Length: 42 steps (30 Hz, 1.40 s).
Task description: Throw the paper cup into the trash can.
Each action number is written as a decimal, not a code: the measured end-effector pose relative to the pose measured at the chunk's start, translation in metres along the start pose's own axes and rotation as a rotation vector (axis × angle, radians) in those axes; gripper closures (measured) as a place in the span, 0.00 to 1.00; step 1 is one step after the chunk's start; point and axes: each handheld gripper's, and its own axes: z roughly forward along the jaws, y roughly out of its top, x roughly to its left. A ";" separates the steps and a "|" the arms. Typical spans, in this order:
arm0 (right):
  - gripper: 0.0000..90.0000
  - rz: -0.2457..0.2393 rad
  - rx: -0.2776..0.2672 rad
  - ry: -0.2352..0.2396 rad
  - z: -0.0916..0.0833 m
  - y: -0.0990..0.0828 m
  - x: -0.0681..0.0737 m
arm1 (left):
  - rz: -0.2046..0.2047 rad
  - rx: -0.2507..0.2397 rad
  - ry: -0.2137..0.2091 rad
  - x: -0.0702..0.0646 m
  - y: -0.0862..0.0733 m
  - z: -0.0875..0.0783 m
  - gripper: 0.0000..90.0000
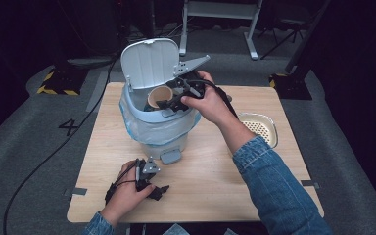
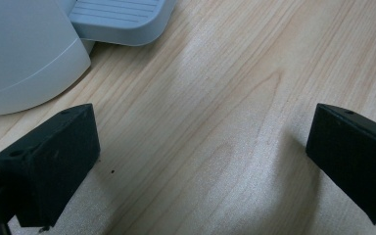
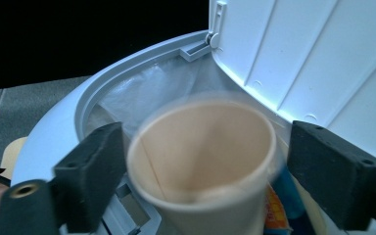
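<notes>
A light grey pedal bin (image 1: 156,139) stands at the back left of the wooden table, its lid (image 1: 149,61) raised. A tan paper cup (image 1: 159,97) sits tilted in the bin's mouth, open end towards the camera. My right gripper (image 1: 169,104) hovers over the bin. In the right gripper view the blurred cup (image 3: 200,142) lies between the jaws of the open right gripper (image 3: 208,161), with a gap at the right jaw. My left gripper (image 1: 159,192) rests on the table in front of the bin. It is open (image 2: 200,166) with bare wood between its jaws.
A clear plastic liner (image 1: 132,122) hangs over the bin's rim (image 3: 103,83), and the foot pedal (image 2: 120,17) sticks out at its base. A white perforated bowl (image 1: 259,128) sits at the table's right edge. Bare table (image 1: 215,171) lies between the hands.
</notes>
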 end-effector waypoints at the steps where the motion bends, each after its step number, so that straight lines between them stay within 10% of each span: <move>1: 0.18 0.002 -0.018 -0.004 -0.001 0.001 0.000 | 0.002 0.001 0.000 0.000 0.000 0.000 0.00; 22: 0.18 -0.007 -0.144 -0.144 -0.081 -0.002 0.000 | -0.001 0.002 0.001 0.000 0.000 0.000 0.00; 42: 0.22 0.079 -0.147 -0.275 -0.189 -0.062 -0.008 | -0.009 0.000 0.008 0.001 -0.001 0.000 0.00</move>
